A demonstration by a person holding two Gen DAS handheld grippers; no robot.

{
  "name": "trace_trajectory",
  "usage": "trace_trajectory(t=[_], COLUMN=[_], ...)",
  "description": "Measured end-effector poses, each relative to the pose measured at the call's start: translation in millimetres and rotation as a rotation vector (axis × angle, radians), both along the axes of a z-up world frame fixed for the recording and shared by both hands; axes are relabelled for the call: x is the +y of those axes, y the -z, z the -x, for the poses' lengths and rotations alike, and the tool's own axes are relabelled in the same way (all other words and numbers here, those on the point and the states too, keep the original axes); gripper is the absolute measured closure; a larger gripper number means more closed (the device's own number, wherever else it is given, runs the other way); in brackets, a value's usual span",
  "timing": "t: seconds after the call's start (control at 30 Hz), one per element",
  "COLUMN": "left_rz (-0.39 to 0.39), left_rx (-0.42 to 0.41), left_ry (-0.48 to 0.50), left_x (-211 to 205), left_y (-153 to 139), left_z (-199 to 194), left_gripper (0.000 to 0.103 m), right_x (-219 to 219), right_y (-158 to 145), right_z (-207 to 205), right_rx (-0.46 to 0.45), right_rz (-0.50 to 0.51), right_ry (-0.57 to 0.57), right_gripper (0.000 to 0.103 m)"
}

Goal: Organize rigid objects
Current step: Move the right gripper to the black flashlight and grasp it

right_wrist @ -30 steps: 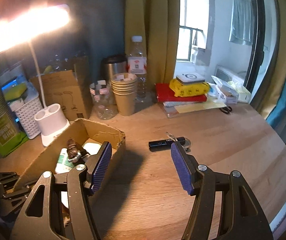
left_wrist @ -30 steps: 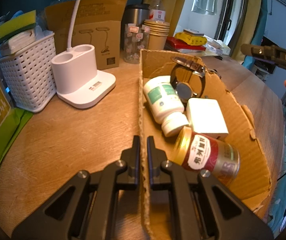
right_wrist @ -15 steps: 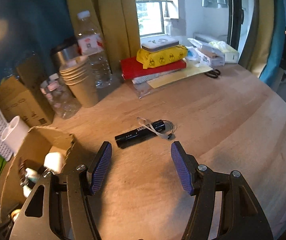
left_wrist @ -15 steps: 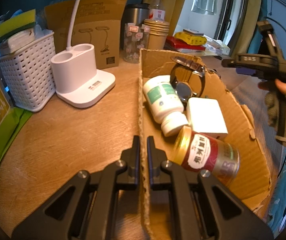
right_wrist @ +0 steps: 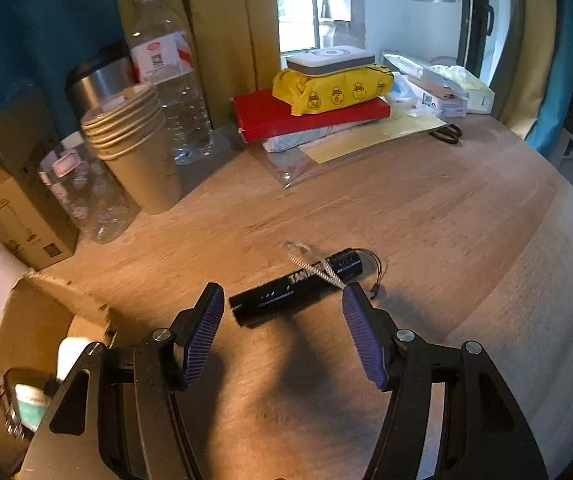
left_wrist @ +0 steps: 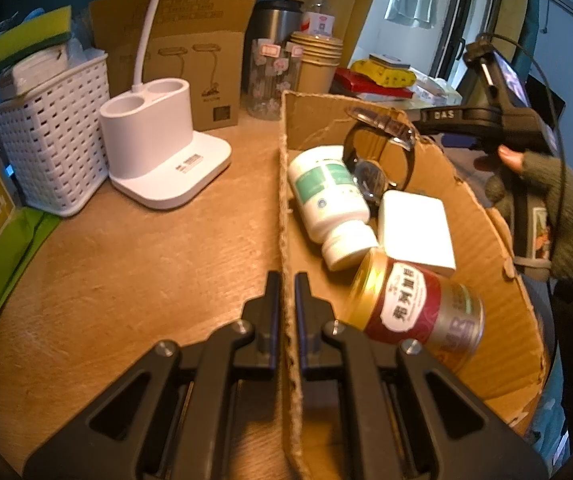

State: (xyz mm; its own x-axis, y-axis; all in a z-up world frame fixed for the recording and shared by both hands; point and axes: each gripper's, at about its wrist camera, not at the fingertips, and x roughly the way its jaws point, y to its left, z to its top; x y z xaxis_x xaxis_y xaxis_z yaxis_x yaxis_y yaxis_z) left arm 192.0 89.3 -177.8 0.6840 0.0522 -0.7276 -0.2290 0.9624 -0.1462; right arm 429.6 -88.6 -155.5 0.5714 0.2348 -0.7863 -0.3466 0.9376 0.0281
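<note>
From the left wrist, the left gripper (left_wrist: 286,296) is clamped on the near wall of the cardboard box (left_wrist: 482,224), which holds 2 bottles, a watch and a white block. From the right wrist, the right gripper (right_wrist: 282,320) gapes wide and empty above the table (right_wrist: 466,220), the black flashlight (right_wrist: 298,288) lying just beyond its fingertips.

flashlight (right_wrist: 296,286): 1 | pill bottle (left_wrist: 328,196): 1 | can (left_wrist: 414,308): 1 | watch (left_wrist: 378,152): 1

"DAS" on the right tool (left_wrist: 482,114), "TAN" partly readable on black flashlight (right_wrist: 298,286)

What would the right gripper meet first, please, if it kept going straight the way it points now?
Probably the black flashlight lying on the wooden table, just ahead of the open right gripper; exact depth is unclear.
</note>
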Motion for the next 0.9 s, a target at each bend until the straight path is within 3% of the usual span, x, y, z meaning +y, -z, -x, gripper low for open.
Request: trace_trajectory(t=[0.2,0.5,0.57,0.63,0.9], left_rz=[0.002,-0.002,-0.003,-0.003,-0.004], left_rx=[0.000,-0.002,-0.002,-0.002,-0.003], left_ry=[0.001,0.003,0.003,0.003,0.003], left_x=[0,0,-1,-1,0], left_y=[0,-1,-1,-1,-1], left_z=[0,0,1,1,0], left_gripper=[0.096,0.095,0.095,0.095,0.095], right_x=[-4,2,3,4,1], right_y=[8,20,21,23,22], right_z=[-16,-22,-21,-21,-19], right_rx=[0.010,0.013,0.012,0.013,0.022], right_rz=[0.023,0.092,0.100,0.113,0.099], right_ry=[0.089,0.083,0.076,0.067,0.043], right_gripper=[0.038,0.038,0.043,0.055,0.080])
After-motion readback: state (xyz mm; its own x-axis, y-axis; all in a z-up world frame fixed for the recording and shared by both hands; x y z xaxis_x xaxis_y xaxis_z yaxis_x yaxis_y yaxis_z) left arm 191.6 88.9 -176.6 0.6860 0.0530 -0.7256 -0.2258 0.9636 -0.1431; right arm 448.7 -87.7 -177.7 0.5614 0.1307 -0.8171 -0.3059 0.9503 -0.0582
